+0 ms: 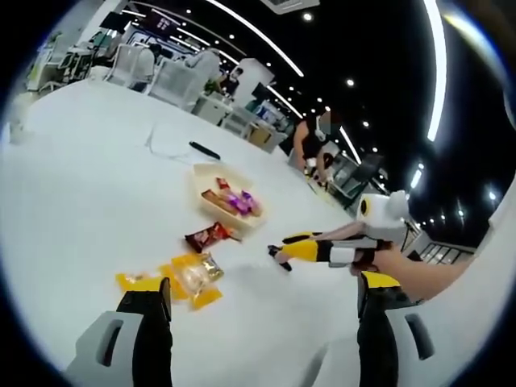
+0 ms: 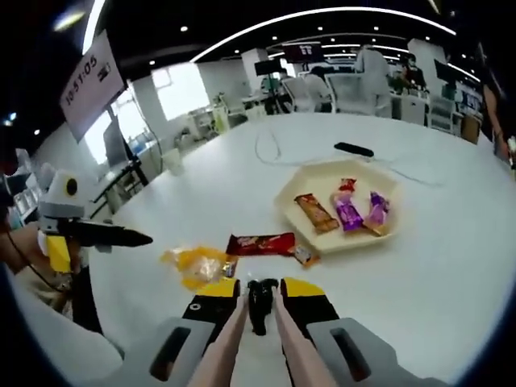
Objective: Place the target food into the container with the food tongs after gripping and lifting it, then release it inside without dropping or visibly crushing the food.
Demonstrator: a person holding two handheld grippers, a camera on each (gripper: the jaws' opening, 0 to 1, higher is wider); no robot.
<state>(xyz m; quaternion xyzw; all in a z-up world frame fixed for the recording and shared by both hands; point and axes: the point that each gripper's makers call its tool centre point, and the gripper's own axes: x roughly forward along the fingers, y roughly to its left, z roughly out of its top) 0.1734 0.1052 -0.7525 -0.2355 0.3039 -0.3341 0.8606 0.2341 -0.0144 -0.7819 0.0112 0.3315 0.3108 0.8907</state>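
Food tongs are sitting clamped between the jaws of the right gripper, their black tips together and holding nothing, just short of the red snack bar and the yellow packets lying on the white surface. I judge the approach is going on: next the tongs need opening and lowering over one packet, then carrying it to the beige tray, which is already holding three snacks. Left gripper is hanging with jaws wide apart, and which packet is the target is staying unclear.
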